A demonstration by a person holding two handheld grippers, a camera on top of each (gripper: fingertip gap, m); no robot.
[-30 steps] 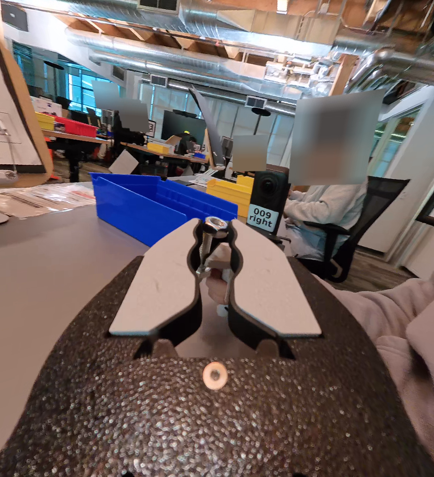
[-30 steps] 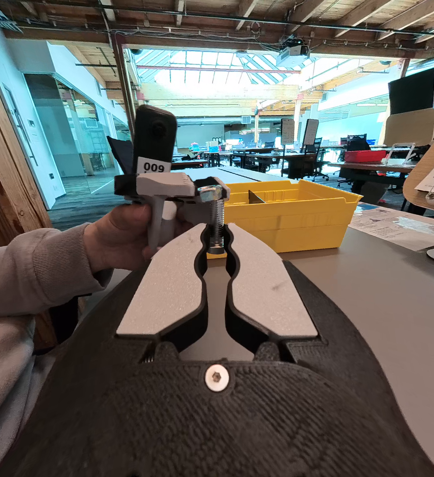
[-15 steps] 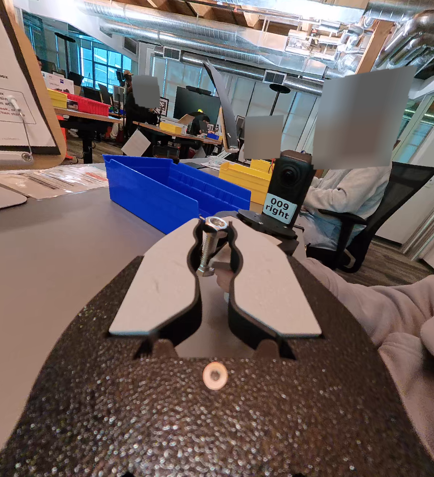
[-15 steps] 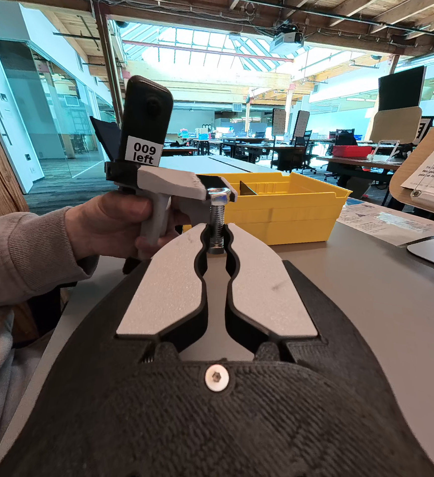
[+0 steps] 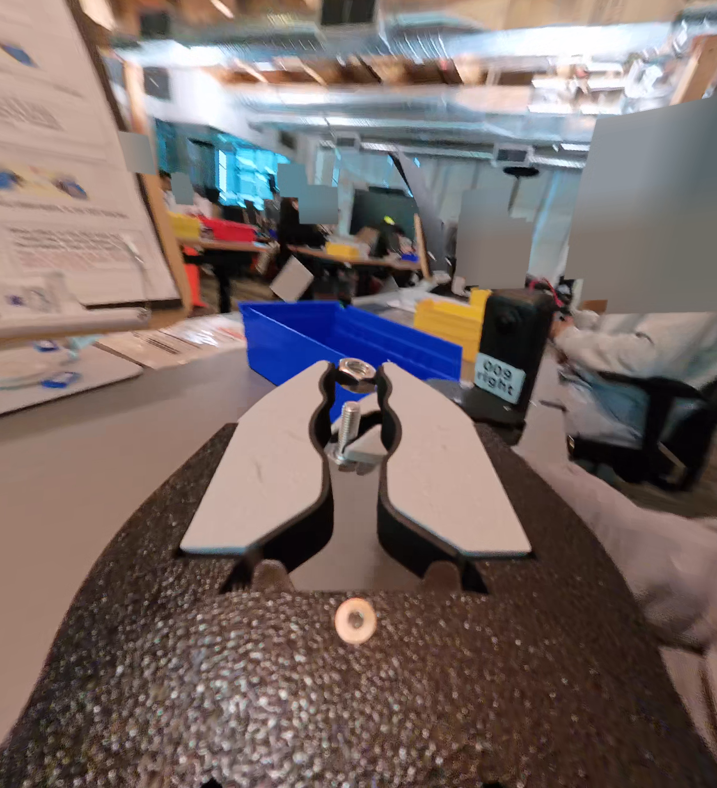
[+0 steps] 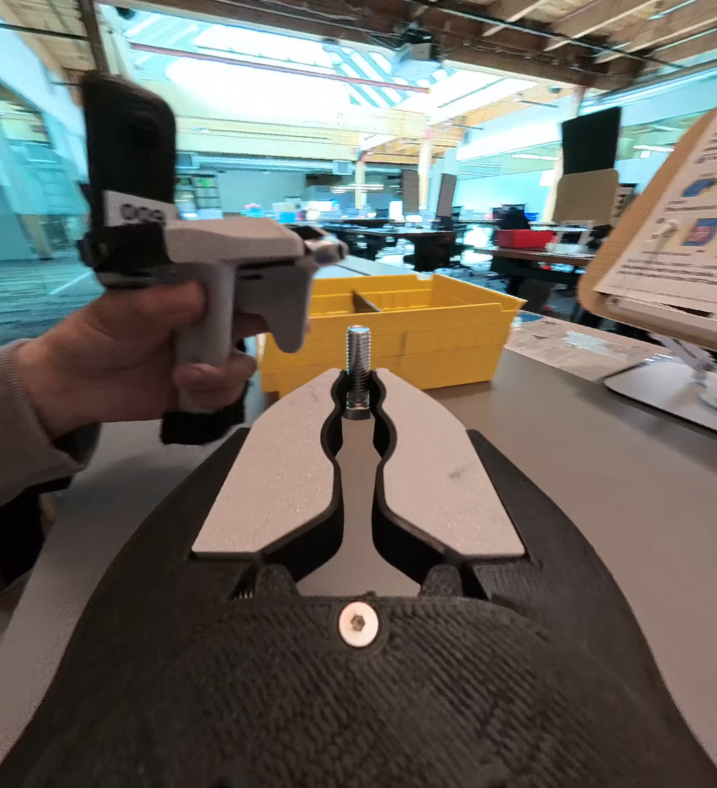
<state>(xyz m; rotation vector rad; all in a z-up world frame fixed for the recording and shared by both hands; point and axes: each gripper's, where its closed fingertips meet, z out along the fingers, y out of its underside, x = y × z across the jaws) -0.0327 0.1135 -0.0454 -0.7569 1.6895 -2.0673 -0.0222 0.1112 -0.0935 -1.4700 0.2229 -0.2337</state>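
My left gripper (image 5: 355,375) is shut on a silver hex nut (image 5: 355,379) held at its fingertips. My right gripper (image 6: 358,379) is shut on a silver bolt (image 6: 358,366) that stands upright, threaded end up, head down between the pads. In the left wrist view the bolt (image 5: 346,430) shows below the nut, apart from it, with the right gripper's fingertips around its head. In the right wrist view the left gripper (image 6: 326,251) is up and to the left of the bolt, held by a hand (image 6: 105,354).
A blue bin (image 5: 305,341) and a yellow bin (image 6: 412,341) stand on the grey table (image 6: 604,490). A stand with a printed sheet (image 5: 49,170) is at the table's far side. Papers lie near it. People sit at desks behind. One gripper's finger ends stand about 5 cm off the other's.
The nut was on the bolt, with both grippers joined through it. Now the nut is off the bolt and the left gripper has lifted away with it.
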